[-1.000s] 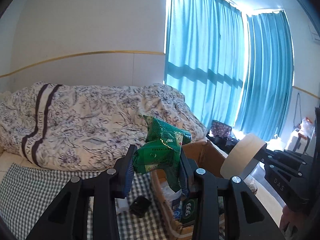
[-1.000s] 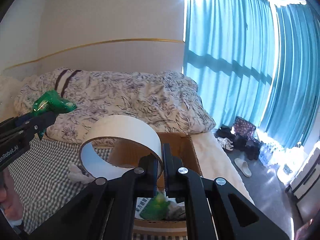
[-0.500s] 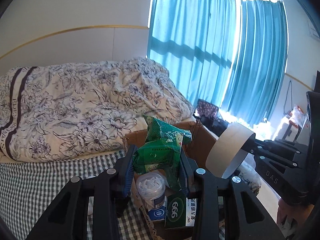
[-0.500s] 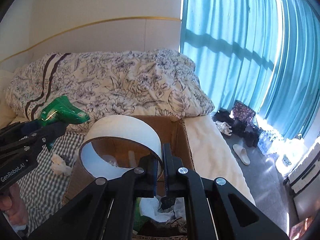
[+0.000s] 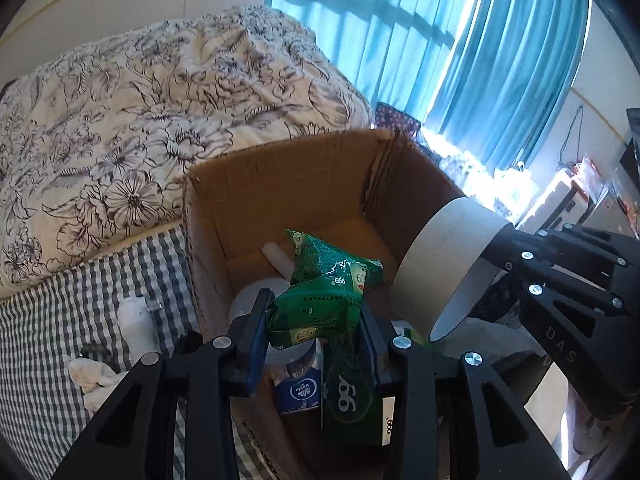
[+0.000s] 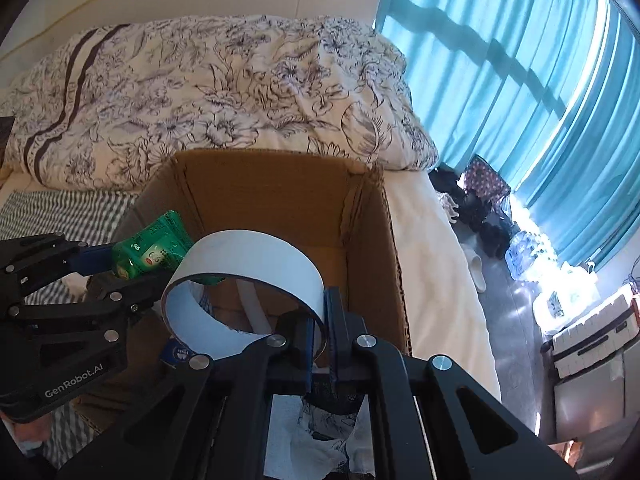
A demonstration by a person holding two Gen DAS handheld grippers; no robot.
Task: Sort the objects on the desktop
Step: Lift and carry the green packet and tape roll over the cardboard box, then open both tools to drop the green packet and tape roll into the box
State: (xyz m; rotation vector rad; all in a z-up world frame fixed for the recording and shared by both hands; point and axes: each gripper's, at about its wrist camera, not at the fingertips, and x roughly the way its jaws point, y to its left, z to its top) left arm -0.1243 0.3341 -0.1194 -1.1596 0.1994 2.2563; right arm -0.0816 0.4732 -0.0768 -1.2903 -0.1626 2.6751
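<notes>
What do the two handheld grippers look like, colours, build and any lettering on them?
Both are matte black plastic frames with silver screw heads and blue finger pads. The left gripper reads GenRobot.AI in white on its side; the right gripper shows DAS on its side. No cables or sleeves show.

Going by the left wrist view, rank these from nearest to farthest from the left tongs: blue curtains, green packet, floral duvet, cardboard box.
1. green packet, clamped in the left tongs.
2. cardboard box, directly below and ahead.
3. floral duvet, behind the box, to the left.
4. blue curtains, far right, at the window.
</notes>
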